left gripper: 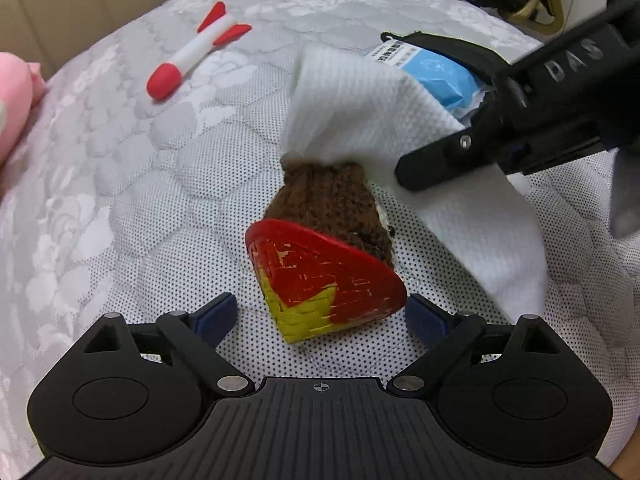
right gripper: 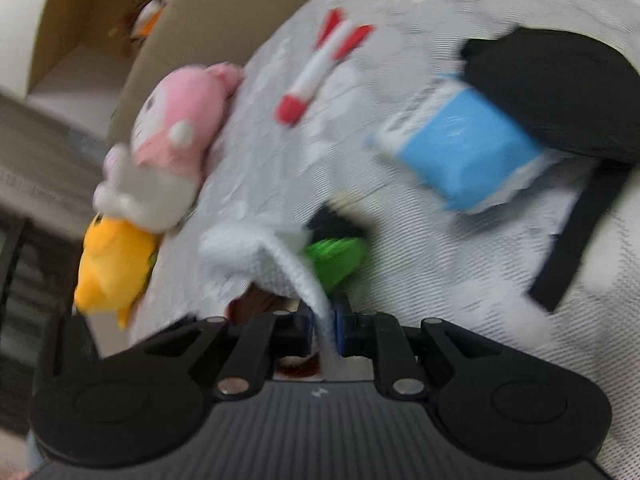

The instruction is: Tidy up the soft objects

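Overhead, left tongs [left gripper: 320,312] hang low over the mattress [left gripper: 120,184], jaws spread wide and empty, blue pads either side of a woven red-and-yellow cone [left gripper: 320,276] without touching it. Cone lies tilted, long axis near-to-far, yellow tip toward the camera, red rim toward the far side; a brown knitted piece [left gripper: 328,200] sits just behind it, touching. Right tongs [left gripper: 416,172] reach in from the far right, angled down to the left, pinched on the edge of a white waffle-textured cloth [left gripper: 360,108], which is lifted and drapes over the top of the knitted piece. Right wrist view, badly blurred: right tongs [right gripper: 324,328] closed narrow on the same white cloth [right gripper: 260,256]; something green [right gripper: 336,256] beyond it, not identifiable. Letters "DAS" read on the right tool's black body. A blue packet [left gripper: 440,76] lies at the far right with a white printed label, text too small to read, against a black bag [right gripper: 560,100]. Red-and-white foam rocket [left gripper: 192,52] lies far left, red nose toward near left, fins away. Pink plush [right gripper: 176,128] and yellow plush [right gripper: 112,268] rest along the bed's left edge.
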A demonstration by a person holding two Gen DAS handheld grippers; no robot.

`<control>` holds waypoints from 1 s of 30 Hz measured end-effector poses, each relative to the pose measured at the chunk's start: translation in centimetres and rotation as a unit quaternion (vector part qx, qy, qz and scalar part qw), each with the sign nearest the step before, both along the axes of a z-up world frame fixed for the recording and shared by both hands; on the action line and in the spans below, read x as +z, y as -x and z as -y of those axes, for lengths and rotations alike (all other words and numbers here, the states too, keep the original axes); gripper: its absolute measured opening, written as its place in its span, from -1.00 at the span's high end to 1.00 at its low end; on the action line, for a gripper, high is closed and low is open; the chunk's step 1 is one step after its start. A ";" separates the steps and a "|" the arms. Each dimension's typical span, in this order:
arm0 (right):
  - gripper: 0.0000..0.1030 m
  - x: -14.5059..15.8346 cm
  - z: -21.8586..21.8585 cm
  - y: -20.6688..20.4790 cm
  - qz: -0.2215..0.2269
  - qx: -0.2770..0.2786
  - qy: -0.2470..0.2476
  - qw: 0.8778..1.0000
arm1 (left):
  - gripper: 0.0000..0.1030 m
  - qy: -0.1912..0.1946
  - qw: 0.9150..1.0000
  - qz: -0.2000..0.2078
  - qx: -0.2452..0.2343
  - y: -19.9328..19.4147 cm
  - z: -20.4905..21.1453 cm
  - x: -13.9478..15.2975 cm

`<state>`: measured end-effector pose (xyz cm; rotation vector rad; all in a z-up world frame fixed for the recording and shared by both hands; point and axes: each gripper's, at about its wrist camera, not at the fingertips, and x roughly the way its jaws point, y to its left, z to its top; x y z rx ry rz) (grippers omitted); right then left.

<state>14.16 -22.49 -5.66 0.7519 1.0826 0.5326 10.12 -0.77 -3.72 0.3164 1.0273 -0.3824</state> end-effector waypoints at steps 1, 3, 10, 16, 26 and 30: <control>0.74 -0.5 0.6 -0.3 -0.014 -0.012 -0.012 1.000 | -0.84 0.002 1.000 0.000 0.001 -0.1 0.0 0.0; 0.74 -1.1 1.3 -0.9 -0.028 -0.029 -0.011 0.999 | -0.84 0.006 1.000 0.000 0.002 -0.1 -0.1 0.2; 0.76 -2.2 1.8 -1.7 -0.028 -0.053 0.063 0.996 | -0.90 0.028 0.999 0.030 -0.026 -0.4 0.9 3.6; 0.77 -1.0 1.9 -1.3 0.011 -0.062 0.101 0.993 | -0.91 -0.035 0.995 0.027 -0.088 -4.8 3.9 4.0; 0.77 0.9 5.6 -1.1 0.035 -0.099 0.049 0.993 | 0.03 -0.023 0.989 0.007 -0.145 -7.2 6.6 2.8; 0.77 0.9 6.5 -1.3 0.025 -0.104 0.001 0.994 | 0.18 0.050 0.987 0.044 -0.144 -5.3 5.5 5.5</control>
